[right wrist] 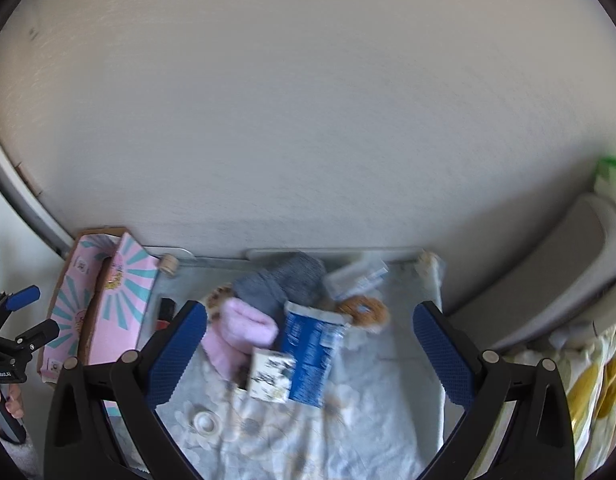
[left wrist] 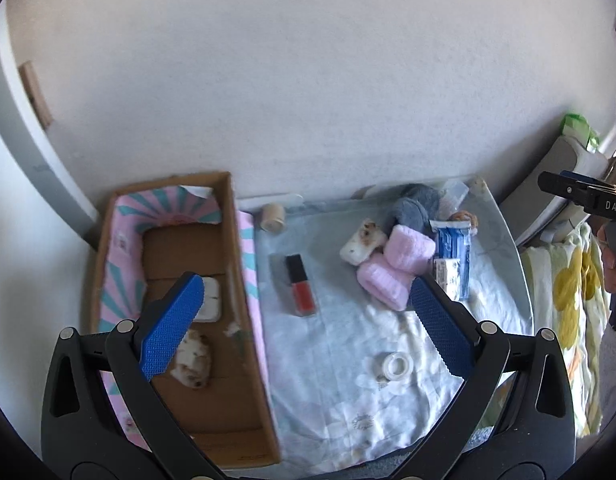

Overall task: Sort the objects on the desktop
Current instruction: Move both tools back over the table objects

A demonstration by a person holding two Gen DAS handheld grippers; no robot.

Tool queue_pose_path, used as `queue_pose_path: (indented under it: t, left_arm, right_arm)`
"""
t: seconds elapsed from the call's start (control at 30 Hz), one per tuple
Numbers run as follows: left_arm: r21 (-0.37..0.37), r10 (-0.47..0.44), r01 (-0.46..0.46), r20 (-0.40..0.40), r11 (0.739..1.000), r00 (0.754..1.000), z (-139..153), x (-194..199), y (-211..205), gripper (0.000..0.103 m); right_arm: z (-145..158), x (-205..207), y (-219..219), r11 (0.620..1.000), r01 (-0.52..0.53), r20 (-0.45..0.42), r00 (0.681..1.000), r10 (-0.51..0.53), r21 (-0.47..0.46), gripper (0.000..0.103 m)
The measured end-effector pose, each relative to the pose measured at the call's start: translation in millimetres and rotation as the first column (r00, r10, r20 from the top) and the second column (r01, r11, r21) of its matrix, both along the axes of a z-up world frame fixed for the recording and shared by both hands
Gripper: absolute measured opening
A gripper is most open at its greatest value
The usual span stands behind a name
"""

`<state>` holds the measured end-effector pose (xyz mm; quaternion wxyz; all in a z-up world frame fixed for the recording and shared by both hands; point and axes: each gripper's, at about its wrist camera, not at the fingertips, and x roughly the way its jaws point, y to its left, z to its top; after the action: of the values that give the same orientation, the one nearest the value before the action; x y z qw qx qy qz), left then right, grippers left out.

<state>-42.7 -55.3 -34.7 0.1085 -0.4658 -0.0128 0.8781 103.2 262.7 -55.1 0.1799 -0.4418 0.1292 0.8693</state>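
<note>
Nearest the left wrist camera, the left gripper (left wrist: 308, 332) hangs with its blue pads wide apart and nothing between them, straddling the edge where the cardboard box (left wrist: 243, 240) meets the cloth-covered counter (left wrist: 332, 380). Under its left finger, inside the box, lie a small brown-and-white plush toy (left wrist: 193, 362) and a white case (left wrist: 209, 300), so some sorting looks done already. Just ahead on the cloth sits a roll of clear tape (left wrist: 394, 365): light and rigid, probably best pinched across its rim. Farther on lies a lip gloss tube (left wrist: 299, 290) with a black cap and red body, smooth and liable to roll, so a grip across the middle of its length seems safest. The right gripper (right wrist: 310, 352) is likewise spread open and empty above the right-hand heap. Closest to it is a small printed box (right wrist: 269, 376) leaning on a blue packet (right wrist: 314, 354); the packet looks crinkly and slippery, the box stiff enough to take by its sides. Beside them are pink socks (right wrist: 243, 328), soft and compressible, easy to pinch anywhere. Beyond lie a grey knitted piece (right wrist: 283, 280) and a second plush toy (left wrist: 364, 241). Farthest back, against the wall, stands a beige tape roll (left wrist: 273, 218).
</note>
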Motion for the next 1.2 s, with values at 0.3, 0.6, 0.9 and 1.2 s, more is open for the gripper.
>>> queue_pose_path:
  t: [0.3,0.6,0.9,1.2]
  left_arm:
    - [0.031,0.018,-0.018,-0.005,0.999,1.0,-45,-6,34,0.103]
    - [-0.063,0.095,-0.096,-0.022,0.993,0.995,-113,-18,63,0.1]
    - [-0.188,0.128,-0.128,-0.013,0.974,0.992,-158,-49,88,0.097]
    - [-0.169,0.297,-0.291,0.008,0.941,0.955,-181,-55,66,0.089]
  right_arm:
    - [-50,22,35,0.999,0.049,0.073,0.996,-0.048,-0.013,0.103]
    - [-108,13,74,0.994,0.057,0.062,0.997,-0.051,-0.09,0.099]
    - [-163,-16,114,0.977,0.076,0.095,0.994,-0.059,-0.197,0.084]
    - [-181,-24,125,0.932,0.084,0.053,0.996,-0.07,-0.351,0.075]
